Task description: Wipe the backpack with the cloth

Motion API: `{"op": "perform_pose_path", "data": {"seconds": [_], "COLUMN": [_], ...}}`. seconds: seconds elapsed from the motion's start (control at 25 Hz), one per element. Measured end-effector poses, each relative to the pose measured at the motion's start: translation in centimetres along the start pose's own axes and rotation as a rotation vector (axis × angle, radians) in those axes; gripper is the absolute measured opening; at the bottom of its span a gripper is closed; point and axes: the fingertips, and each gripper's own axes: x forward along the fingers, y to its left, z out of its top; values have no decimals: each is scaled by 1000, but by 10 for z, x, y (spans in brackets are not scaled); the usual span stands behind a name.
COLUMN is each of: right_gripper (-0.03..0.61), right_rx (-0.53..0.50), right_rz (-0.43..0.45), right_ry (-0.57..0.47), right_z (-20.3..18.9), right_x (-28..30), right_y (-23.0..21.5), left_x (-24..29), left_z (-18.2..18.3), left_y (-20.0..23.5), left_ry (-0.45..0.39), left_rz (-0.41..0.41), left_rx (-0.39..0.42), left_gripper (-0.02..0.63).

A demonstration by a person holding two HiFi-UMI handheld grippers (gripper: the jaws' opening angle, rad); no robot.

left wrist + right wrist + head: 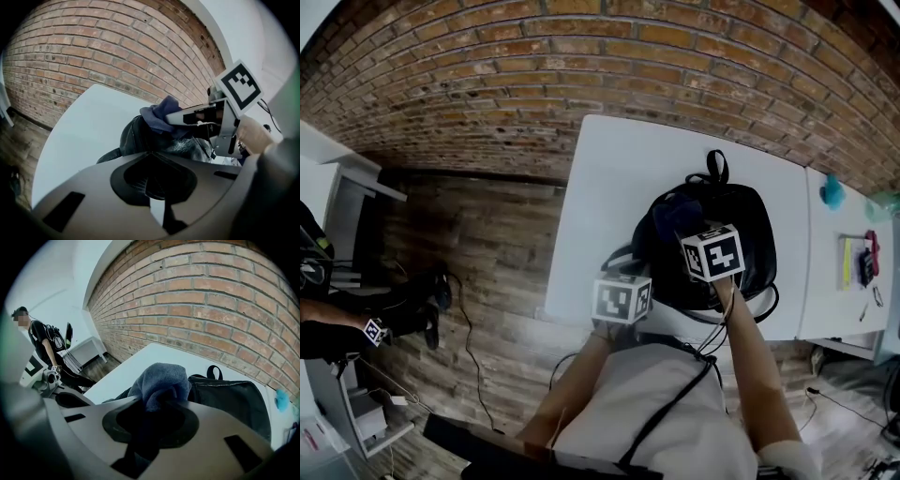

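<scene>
Head view: the backpack (745, 225) lies on the white surface (609, 187), long axis 12-to-6. The right gripper (689, 230) presses the cloth (673, 214) on its 10 o'clock corner.

Left gripper view: the left gripper (151, 180) has its jaws seemingly closed, at the bag's near edge.

Right gripper view: jaws clamp the cloth, and unwiped backpack spreads toward 3 o'clock.

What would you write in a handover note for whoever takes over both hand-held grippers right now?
Right hand-held gripper: shut on the blue cloth, held over the backpack.
Left hand-held gripper: jaws together at the backpack's near edge; grip on it unclear.
The backpack lies on the white table.
Done: cloth in hand. Left: wiping; how far it has got doesn't show.
</scene>
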Motion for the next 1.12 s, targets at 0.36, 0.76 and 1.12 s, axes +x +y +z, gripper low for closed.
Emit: {"op": "perform_pose_path", "data": {"seconds": [0.36,0.76,1.12], "right_gripper": [75,75,75], "right_rx": [-21,-11,-4], "right_rz": [44,61,73], "right_ry": [74,114,134], "right_z": [-31,-61,-75], "right_x": [-13,-24,-39], "right_y": [19,30,33], "left_x": [3,5,5], "left_z": [0,0,1], "left_y": [-1,2,1], "left_ry": [2,4,3], "left_rz": [-8,-5,-5], "left_rx": [-11,-27,-11], "left_gripper": [3,3,3]}}
